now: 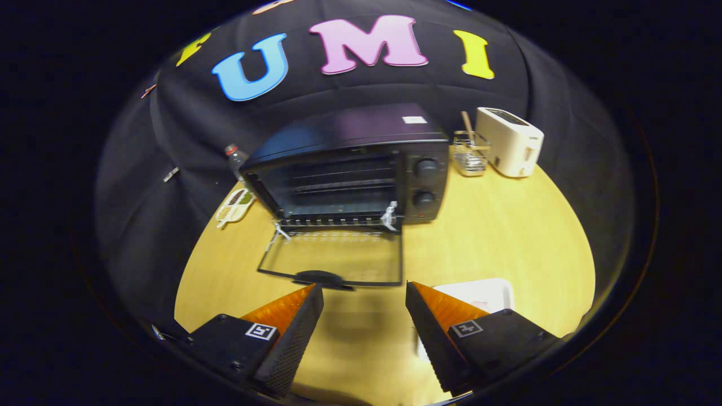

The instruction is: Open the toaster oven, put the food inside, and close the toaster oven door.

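Toaster oven [361, 163] sits at centre frame on the wooden table [507, 237], well beyond the jaws. Its door [335, 256] is already dropped open and lies flat toward the camera, with the handle [318, 277] at the near edge, just ahead of the left jaw tip. Cavity with rack visible, looks empty.

Gripper [364, 299]: jaws spread wide, nothing between them but bare table.

White tray [479, 293] lies lower right of centre, just beyond and partly hidden behind the right jaw. Cannot tell what it holds; if the food is there, it lies to the right of the jaw line, not between the jaws.

Key relation: oven mouth is straight ahead along the jaw axis; tray is off-axis to the right and much nearer than the oven. Judgement: opening step done; next move calls for a swing right and down to the tray, then forward over the flat door.

Risk: door edge lies near the jaw tips, so a low approach could clip the handle.

Background, upper right: white toaster [510, 141], wire basket [471, 155]. Left of oven: bottle [236, 158], small dish [236, 206].
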Tool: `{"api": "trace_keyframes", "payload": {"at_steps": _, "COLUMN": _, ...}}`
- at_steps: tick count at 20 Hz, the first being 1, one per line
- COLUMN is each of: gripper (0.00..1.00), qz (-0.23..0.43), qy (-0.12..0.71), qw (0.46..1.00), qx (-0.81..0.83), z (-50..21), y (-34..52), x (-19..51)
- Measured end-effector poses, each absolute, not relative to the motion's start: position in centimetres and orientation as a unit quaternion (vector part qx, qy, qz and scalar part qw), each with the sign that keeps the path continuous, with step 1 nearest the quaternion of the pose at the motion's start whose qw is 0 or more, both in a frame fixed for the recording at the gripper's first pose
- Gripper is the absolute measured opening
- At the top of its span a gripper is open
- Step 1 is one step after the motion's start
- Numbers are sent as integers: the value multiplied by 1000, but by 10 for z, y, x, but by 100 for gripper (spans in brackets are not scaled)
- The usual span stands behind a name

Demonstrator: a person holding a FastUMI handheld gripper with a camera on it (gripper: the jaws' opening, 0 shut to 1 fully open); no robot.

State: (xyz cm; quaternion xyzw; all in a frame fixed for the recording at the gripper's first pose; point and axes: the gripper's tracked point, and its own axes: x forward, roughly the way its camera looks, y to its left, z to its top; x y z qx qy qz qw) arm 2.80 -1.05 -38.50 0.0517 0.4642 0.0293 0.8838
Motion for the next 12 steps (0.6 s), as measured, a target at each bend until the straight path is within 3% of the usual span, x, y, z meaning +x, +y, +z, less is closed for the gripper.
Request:
{"api": "trace_keyframes", "payload": {"at_steps": 5, "gripper": 94, "qz": -37, "qy": 491, "qw": 870, "qx": -4, "z": -404, "y": -133, "x": 12}}
{"api": "trace_keyframes", "payload": {"at_steps": 12, "gripper": 67, "qz": -42, "qy": 582, "qw": 812, "qx": -30, "z": -477, "y": -195, "x": -21}}
